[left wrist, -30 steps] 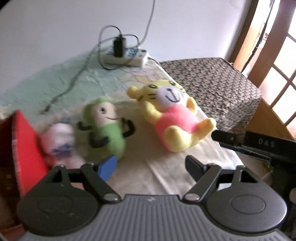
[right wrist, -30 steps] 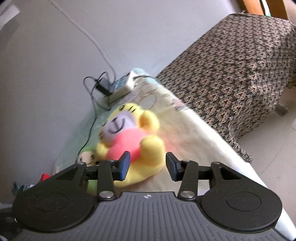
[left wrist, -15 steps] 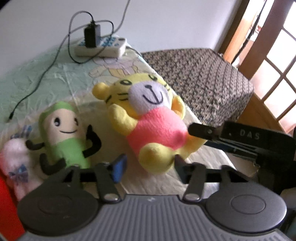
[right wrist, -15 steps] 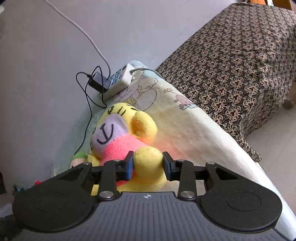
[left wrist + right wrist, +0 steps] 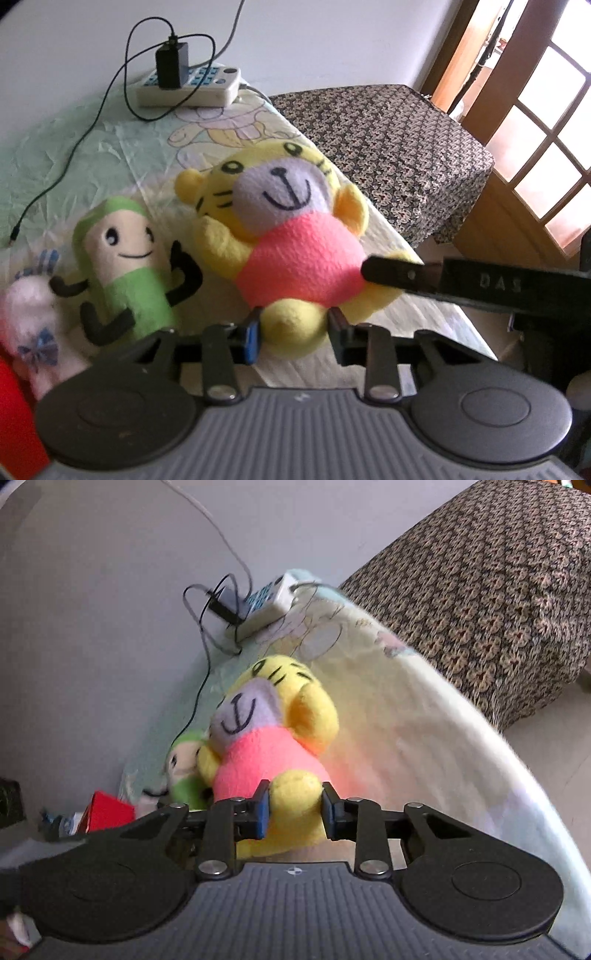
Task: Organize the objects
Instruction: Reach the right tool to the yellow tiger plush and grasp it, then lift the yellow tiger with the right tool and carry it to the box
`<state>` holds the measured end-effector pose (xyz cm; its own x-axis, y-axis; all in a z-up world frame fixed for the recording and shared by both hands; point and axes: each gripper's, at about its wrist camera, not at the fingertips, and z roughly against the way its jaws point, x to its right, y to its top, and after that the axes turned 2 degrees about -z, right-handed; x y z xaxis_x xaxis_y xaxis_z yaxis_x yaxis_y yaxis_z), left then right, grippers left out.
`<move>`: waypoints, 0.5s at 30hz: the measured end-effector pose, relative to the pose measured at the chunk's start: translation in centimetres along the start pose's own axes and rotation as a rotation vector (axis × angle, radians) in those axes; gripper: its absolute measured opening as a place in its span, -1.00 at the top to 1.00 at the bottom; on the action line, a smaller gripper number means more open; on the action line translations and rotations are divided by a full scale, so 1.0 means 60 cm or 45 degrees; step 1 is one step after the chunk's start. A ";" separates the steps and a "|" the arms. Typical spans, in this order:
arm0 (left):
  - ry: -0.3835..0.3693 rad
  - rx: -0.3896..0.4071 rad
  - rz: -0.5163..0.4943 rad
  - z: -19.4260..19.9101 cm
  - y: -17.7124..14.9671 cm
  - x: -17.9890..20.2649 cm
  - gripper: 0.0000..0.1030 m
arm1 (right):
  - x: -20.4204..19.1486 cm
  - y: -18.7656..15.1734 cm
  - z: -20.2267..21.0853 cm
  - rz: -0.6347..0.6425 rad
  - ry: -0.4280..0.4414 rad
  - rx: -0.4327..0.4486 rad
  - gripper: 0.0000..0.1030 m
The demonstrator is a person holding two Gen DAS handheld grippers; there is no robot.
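Beside the green plush (image 5: 123,266), both tools, left (image 5: 293,334) and right (image 5: 295,808), pinch the yellow tiger plush's (image 5: 291,236) feet.

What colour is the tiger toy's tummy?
Pink. The yellow tiger plush has a pink belly, which shows best in the left wrist view.

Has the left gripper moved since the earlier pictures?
Yes. The left gripper went from the green plush rightward to the yellow tiger plush, shut on its foot.
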<state>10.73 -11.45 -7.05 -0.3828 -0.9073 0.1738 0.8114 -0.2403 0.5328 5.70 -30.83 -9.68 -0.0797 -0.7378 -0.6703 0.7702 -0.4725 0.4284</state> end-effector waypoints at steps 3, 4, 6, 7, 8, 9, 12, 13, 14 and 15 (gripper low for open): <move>-0.008 -0.002 -0.002 0.018 -0.015 -0.004 0.37 | -0.005 -0.019 0.014 0.017 0.004 -0.034 0.42; -0.012 -0.007 0.000 0.022 -0.021 -0.004 0.37 | -0.007 -0.024 0.017 0.019 0.005 -0.045 0.42; -0.025 -0.019 0.008 0.029 -0.034 -0.005 0.37 | -0.010 -0.037 0.022 0.025 0.007 -0.078 0.42; -0.029 -0.021 0.008 0.033 -0.041 -0.004 0.37 | -0.012 -0.044 0.024 0.031 0.008 -0.094 0.42; -0.031 -0.022 0.002 0.038 -0.049 -0.002 0.37 | -0.014 -0.051 0.027 0.040 0.008 -0.114 0.42; -0.030 -0.022 -0.006 0.043 -0.056 0.001 0.37 | -0.015 -0.059 0.031 0.052 0.008 -0.134 0.42; -0.032 -0.021 -0.035 0.060 -0.079 0.007 0.37 | -0.022 -0.082 0.037 0.091 0.008 -0.190 0.42; -0.033 -0.020 -0.043 0.064 -0.085 0.007 0.37 | -0.024 -0.089 0.040 0.103 0.008 -0.206 0.42; -0.038 -0.020 -0.047 0.069 -0.092 0.006 0.37 | -0.026 -0.096 0.042 0.114 0.009 -0.221 0.42; -0.046 -0.023 -0.047 0.074 -0.100 0.005 0.37 | -0.028 -0.102 0.043 0.122 0.012 -0.236 0.42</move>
<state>3.76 -8.74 -6.51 -0.4278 -0.8849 0.1842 0.8043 -0.2797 0.5243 -0.51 -27.96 -9.62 0.0044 -0.7702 -0.6378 0.8773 -0.3032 0.3721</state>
